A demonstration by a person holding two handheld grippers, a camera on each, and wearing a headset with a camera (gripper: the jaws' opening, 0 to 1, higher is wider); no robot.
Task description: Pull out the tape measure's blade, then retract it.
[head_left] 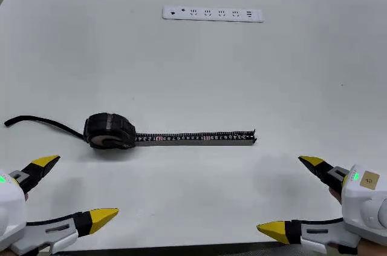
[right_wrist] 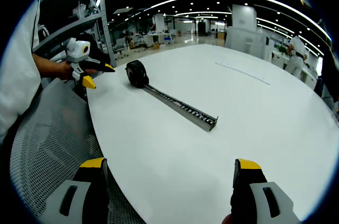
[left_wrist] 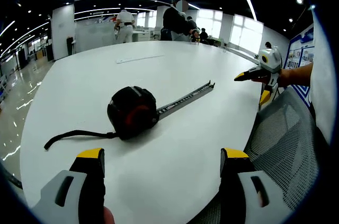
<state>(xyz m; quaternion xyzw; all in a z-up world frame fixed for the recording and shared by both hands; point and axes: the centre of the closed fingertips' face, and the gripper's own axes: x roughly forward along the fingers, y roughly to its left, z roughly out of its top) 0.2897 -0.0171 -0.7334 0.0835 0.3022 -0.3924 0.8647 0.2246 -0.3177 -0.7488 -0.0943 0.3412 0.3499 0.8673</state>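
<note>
Head view shows the black tape measure [head_left: 109,131] lying on the white surface [head_left: 242,74], with its blade [head_left: 196,138] pulled out to the right and its strap [head_left: 42,121] trailing left. The left gripper [head_left: 86,184] and right gripper [head_left: 279,193] are both open and hold nothing, apart from it, at the near edge

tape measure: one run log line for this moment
tape measure: on table | blade: out, lying flat | left gripper: open, empty | right gripper: open, empty
</note>
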